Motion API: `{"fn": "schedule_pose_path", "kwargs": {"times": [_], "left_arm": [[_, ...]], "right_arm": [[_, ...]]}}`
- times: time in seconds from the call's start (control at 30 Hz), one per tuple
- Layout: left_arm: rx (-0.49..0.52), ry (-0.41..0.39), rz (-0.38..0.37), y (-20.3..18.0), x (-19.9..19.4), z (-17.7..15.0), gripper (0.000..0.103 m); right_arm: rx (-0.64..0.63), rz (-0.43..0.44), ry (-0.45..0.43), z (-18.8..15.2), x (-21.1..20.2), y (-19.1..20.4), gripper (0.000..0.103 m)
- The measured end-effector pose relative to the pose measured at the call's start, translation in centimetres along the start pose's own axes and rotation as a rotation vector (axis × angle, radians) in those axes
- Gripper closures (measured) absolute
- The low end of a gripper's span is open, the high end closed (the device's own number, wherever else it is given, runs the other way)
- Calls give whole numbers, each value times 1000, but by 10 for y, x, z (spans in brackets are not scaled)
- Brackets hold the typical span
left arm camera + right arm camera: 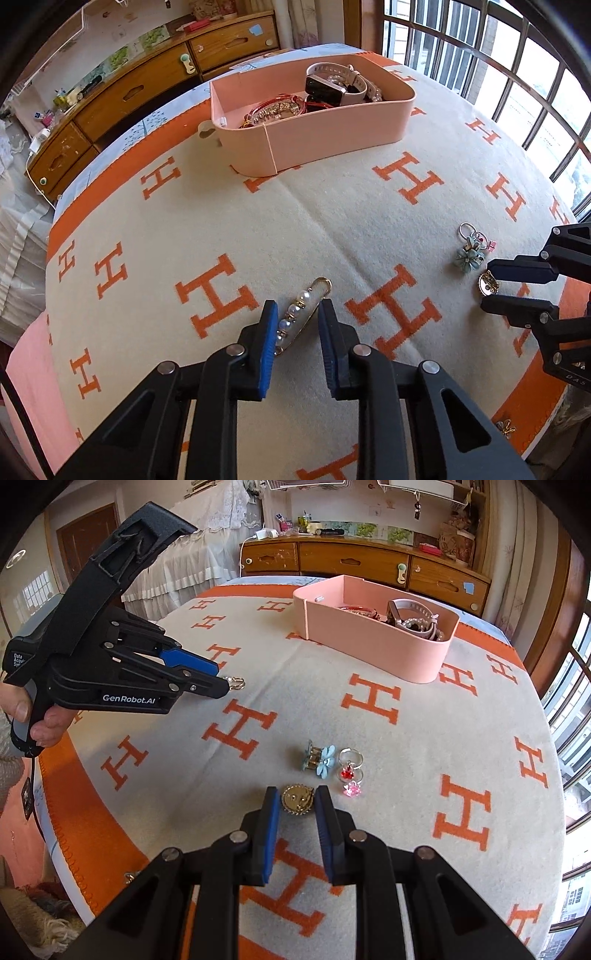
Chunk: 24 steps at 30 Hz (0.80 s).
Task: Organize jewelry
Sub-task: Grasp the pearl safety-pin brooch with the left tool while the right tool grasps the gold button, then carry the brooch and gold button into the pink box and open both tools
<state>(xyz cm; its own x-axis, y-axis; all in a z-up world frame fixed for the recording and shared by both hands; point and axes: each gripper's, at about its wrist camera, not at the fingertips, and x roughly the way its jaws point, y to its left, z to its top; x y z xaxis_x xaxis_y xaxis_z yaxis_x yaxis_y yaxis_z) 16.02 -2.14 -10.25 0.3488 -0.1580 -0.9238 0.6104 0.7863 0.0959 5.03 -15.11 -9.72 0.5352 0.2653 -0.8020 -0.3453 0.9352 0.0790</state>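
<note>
The left tool [297, 309] is spread wide, its blue-padded fingers [269, 332] straddling a gold pearl brooch pin [300, 315] that lies flat on the orange-and-cream H-patterned blanket [221, 229] covering the table; the pads sit on either side of the pin with a gap, not clamped on it. The right tool [295, 798] is likewise parted, its fingers bracketing a round gold brooch [297, 799] on the blanket, close to its edges, though whether they touch it cannot be told. Just beyond that brooch lie a light blue flower clip [320, 760] and, beside it, two rings with red and pink stones [350, 775]. Farther back stands a pink storage box [384, 646] already holding a pink-strapped watch [334, 79], beaded bracelets and red cords [273, 109]. A wooden dresser [362, 563] runs behind the table.
</note>
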Motion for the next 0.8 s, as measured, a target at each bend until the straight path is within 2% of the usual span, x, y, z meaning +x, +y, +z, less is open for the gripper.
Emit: {"fn": "schedule_pose_path", "kwargs": {"times": [0.13,0.33,0.5,0.63,0.8], "left_arm": [[-21,35,-46,2,1,2,98],[-67,37,-21,-2,-5,1,98],[-131,0,-32,3,-30,4,98],[-184,-44,-24,10,-59,16,98],[-248,-104,3,25,-95,51,98]], "right_arm": [[2,-1,1,0,0,0,83],[33,17,7,2,0,-3,84],[63,60,6,9,-9,-5,84],[88,92,-43,30,-30,-12,84],[132,123,-121,79,-63,-28,84]]}}
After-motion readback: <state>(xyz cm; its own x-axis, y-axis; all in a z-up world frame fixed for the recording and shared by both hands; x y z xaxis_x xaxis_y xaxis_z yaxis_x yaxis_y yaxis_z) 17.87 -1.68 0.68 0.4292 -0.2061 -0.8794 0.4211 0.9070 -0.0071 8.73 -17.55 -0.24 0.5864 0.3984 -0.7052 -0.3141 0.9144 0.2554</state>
